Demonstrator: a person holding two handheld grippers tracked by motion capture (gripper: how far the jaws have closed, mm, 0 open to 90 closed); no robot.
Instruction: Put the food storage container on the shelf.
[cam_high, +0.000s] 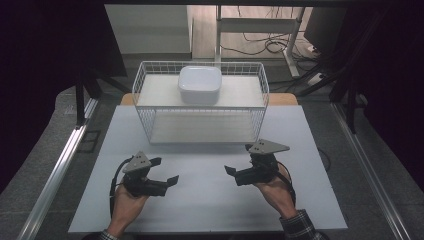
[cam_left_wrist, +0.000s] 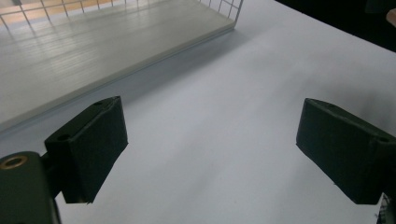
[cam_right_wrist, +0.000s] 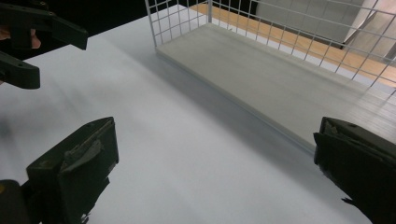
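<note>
High view: white table (cam_high: 210, 200) with a white wire rack (cam_high: 200, 102) standing at its far half. Rack has two levels; a white, rounded-square dish (cam_high: 200, 84) sits on the upper shelf, near the middle, well apart from both grippers. Lower shelf bare. Left gripper (cam_high: 166, 171) held in the person's left hand (cam_high: 126, 204), low at the near left of the table, jaws spread wide, nothing between them, pointing toward the table's centre. Right gripper (cam_high: 239, 161) held in the right hand (cam_high: 274, 192) at the near right, just in front of the rack's near right corner, jaws also wide apart and empty, pointing left. Grey three-cornered plate on top of each. Plaid cuffs at the bottom edge

Left gripper view: both black jaws far apart, only bare table surface (cam_left_wrist: 219, 140) between them. Rack's pale lower shelf (cam_left_wrist: 93, 42) runs across the upper left, wire grid just visible at the top

Right gripper view: jaws wide, bare table between them. Rack corner (cam_right_wrist: 154, 28) and lower shelf at upper right; wooden surface (cam_right_wrist: 299, 46) shows through the wire behind. Left gripper (cam_right_wrist: 51, 53) at upper left, jaws parted, empty
</note>
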